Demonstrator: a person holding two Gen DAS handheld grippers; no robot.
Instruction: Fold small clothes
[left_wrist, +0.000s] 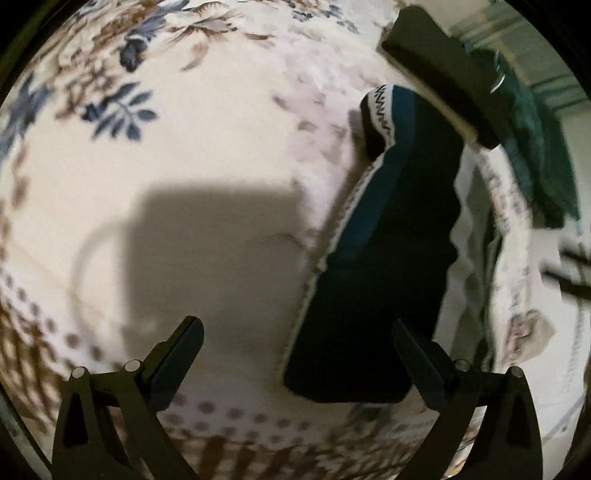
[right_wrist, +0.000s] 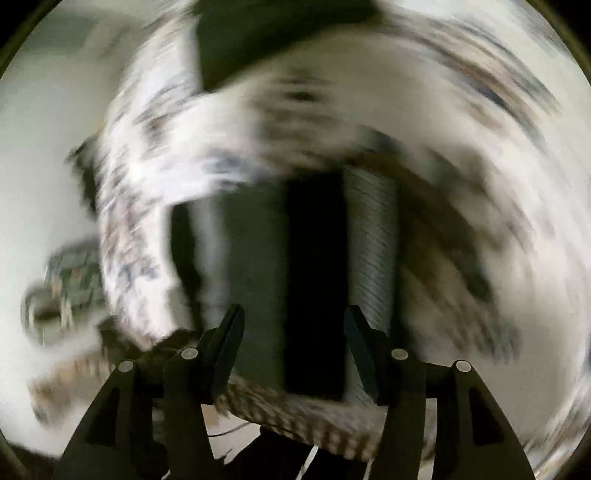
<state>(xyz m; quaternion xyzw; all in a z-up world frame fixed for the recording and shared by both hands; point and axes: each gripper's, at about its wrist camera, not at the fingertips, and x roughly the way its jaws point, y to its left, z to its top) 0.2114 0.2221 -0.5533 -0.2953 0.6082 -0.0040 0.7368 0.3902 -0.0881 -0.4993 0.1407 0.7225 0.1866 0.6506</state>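
A dark blue folded garment (left_wrist: 384, 258) with white zigzag trim lies on the floral cloth (left_wrist: 221, 147) at the right of the left wrist view. My left gripper (left_wrist: 295, 343) is open and empty just above the cloth, its right finger (left_wrist: 417, 354) over the garment's near end. The other gripper's dark finger (left_wrist: 443, 74) shows at the upper right, beyond the garment's far end. The right wrist view is heavily blurred. My right gripper (right_wrist: 293, 332) is open, with a dark folded garment (right_wrist: 314, 277) lying between and ahead of its fingers.
A teal cloth (left_wrist: 535, 140) lies at the far right by the table edge. The floral cloth's edge hangs down on the right (left_wrist: 517, 295). A blurred greenish object (right_wrist: 70, 280) sits at the left of the right wrist view.
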